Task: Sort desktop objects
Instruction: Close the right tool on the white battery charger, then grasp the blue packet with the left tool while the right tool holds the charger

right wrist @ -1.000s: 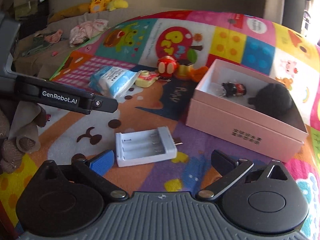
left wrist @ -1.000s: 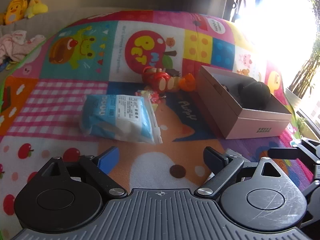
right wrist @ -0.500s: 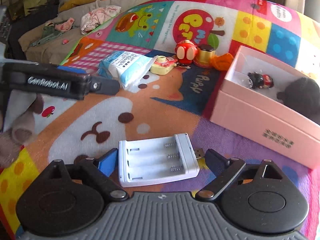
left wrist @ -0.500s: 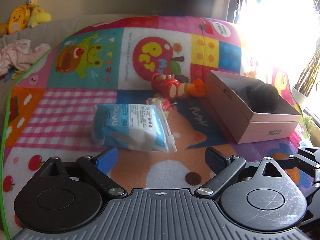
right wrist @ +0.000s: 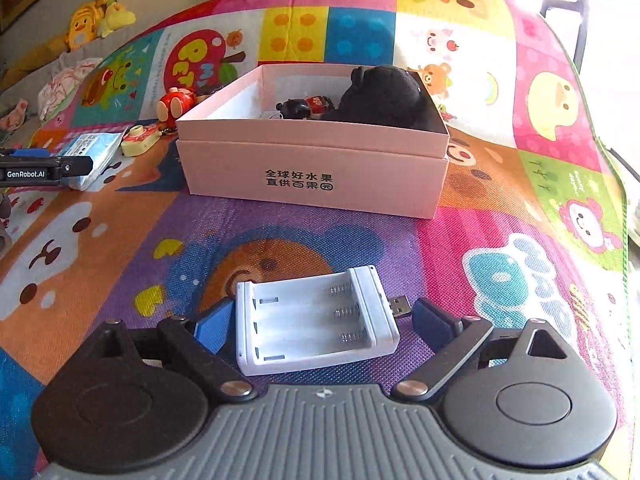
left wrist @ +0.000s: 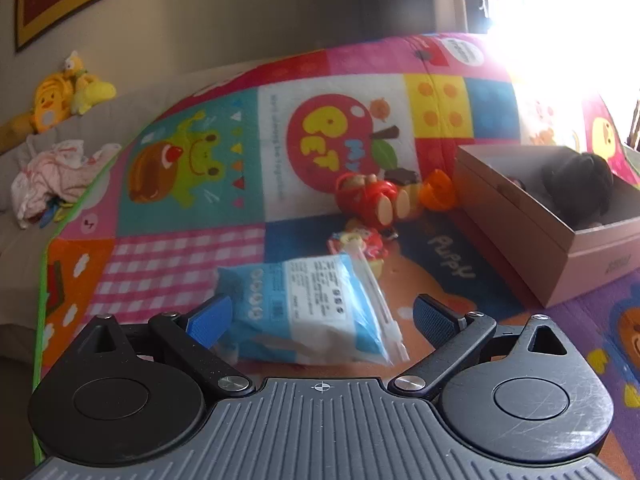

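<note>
charger (right wrist: pixel 316 318) lies between opening right gripper (right wrist: pixel 320 318) fingers

I saw the cartoon play mat (right wrist: pixel 500 168) carried a pink box (right wrist: pixel 316 168), white battery charger (right wrist: pixel 312 316), blue packet (left wrist: pixel 312 304), plus some little toys (left wrist: pixel 376 196).

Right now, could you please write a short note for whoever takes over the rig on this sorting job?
Left tool: jaws opening, either side of the blue tissue pack on the mat, no grip yet.
Right tool: jaws opening, with the white battery charger between them, not gripped.
Done: the pink box already holds a black plush toy and a small figurine.
Left: charger, tissue pack, the yellow toy camera, the red mushroom toy and the orange piece beside the box.
</note>
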Tool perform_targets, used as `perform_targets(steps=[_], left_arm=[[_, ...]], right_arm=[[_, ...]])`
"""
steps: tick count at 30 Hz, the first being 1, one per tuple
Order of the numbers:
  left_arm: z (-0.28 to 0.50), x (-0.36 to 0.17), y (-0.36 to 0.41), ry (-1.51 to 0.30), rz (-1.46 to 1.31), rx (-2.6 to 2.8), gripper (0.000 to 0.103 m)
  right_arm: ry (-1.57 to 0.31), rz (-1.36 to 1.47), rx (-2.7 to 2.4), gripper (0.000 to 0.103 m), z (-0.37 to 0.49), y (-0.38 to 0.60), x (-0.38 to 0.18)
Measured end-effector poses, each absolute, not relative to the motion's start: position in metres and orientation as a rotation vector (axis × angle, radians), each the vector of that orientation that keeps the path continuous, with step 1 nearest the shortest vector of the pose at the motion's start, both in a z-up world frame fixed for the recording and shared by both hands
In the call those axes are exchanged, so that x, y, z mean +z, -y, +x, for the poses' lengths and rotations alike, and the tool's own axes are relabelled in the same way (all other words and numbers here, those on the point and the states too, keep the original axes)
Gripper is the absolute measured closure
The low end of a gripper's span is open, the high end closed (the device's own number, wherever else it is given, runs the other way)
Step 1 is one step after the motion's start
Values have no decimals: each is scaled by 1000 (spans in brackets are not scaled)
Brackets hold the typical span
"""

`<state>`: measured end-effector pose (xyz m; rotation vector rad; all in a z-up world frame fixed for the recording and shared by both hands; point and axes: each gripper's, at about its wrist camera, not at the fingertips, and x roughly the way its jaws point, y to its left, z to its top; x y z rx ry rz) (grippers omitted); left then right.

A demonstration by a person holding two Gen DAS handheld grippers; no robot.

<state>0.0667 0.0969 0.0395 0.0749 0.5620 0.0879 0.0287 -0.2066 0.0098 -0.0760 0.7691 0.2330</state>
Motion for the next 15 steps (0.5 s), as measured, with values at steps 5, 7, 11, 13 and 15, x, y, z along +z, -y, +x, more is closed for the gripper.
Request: perform_targets(steps=[5, 7, 11, 13, 15], left_arm=[[83, 42, -142, -540, -55, 164, 2], [93, 36, -166, -581, -175, 123, 1], [98, 19, -184, -664, -350, 13, 1], [91, 16, -172, -679, -323, -55, 1], [82, 16, -155, -688, -273, -125, 1]], right_arm=[[-761, -62, 239, 2, 27, 205, 8], [-759, -44, 239, 1, 27, 208, 9], [-757, -28, 239, 0, 27, 209, 9], [-758, -30, 238, 0, 27, 208, 9], [-759, -34, 236, 0, 27, 207, 9]])
